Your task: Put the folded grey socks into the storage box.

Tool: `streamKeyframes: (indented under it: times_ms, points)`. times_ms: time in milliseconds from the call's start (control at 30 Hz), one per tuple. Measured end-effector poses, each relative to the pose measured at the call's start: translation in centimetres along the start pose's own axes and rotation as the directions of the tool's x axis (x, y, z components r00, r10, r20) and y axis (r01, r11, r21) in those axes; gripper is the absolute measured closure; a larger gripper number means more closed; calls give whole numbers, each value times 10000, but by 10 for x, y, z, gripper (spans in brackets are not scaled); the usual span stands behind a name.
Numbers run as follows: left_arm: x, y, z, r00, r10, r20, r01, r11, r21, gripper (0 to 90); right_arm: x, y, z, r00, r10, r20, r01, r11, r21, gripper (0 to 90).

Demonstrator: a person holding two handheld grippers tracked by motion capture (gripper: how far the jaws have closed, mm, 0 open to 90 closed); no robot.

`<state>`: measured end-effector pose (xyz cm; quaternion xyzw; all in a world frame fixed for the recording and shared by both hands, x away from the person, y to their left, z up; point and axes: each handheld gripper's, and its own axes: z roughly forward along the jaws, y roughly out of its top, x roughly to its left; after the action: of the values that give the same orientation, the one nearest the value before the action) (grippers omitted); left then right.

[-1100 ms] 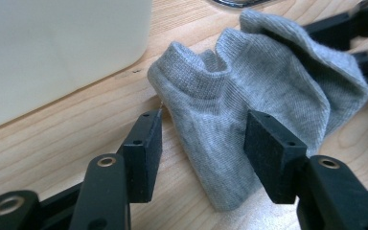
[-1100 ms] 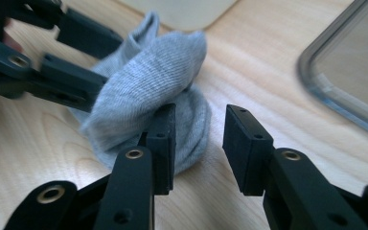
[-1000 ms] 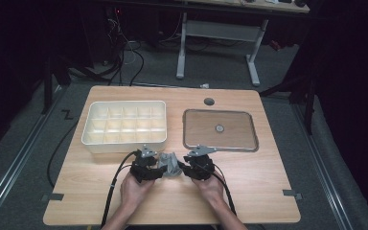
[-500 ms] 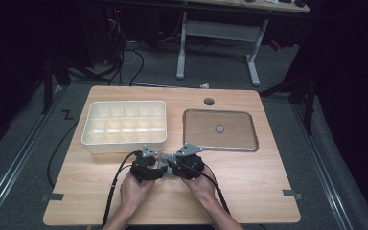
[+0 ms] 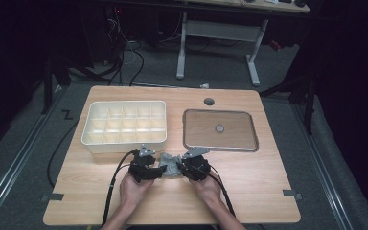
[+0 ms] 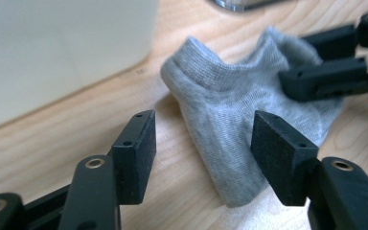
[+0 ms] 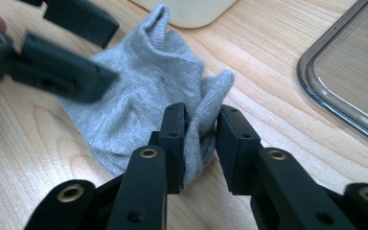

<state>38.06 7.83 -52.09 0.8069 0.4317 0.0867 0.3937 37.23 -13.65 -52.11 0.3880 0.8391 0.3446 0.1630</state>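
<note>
Both forearms enter from the bottom centre of the high view, hands side by side low on the wooden table (image 5: pixel 268 191), each wrapped around a gripper pointing up-frame and slightly inward.

Left gripper (image 5: pixel 157 168) sits left of centre. In the left gripper view its jaws stand wide apart and have just been opening; the grey sock (image 6: pixel 239 115) lies between them, lower centre of that frame, left pad clear of the fabric, right pad just beside it, whether touching I cannot tell. Nothing gripped.

Right gripper (image 5: pixel 184 167) sits just right of the sock (image 5: pixel 171 163). In the right gripper view its jaws have just been closing and now pinch a bunched fold of the sock (image 7: pixel 148 91) at frame centre; fabric fills the narrow gap, pads pressing on it.

Sock is crumpled on the table between the two grippers, just below the white compartment tray (image 5: pixel 88 139), which sits centre left. The metal-rimmed tray (image 5: pixel 220 146) sits centre right, apart from the sock.
</note>
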Motion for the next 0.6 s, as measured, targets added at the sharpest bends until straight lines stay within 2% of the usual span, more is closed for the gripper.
streamKeyframes:
  times_ms: [100,233,500,600]
  points:
    - [4,1,-1,9998,18,-202,-19,10000,-58,445,-2,-1,1,9999,81,-133,-81,9999,-69,744]
    - [4,-2,4,9982,352,-488,-336,9989,326,440,-3,-2,1,9997,71,-253,-73,9999,-100,743]
    - [-3,-3,2,9970,581,-506,-548,9964,648,497,-5,-3,1,9994,138,-322,-143,9998,-148,725]
    - [-6,-4,-1,9973,578,-444,-545,9959,727,512,-3,-3,1,9996,-31,-270,27,9999,-142,728]
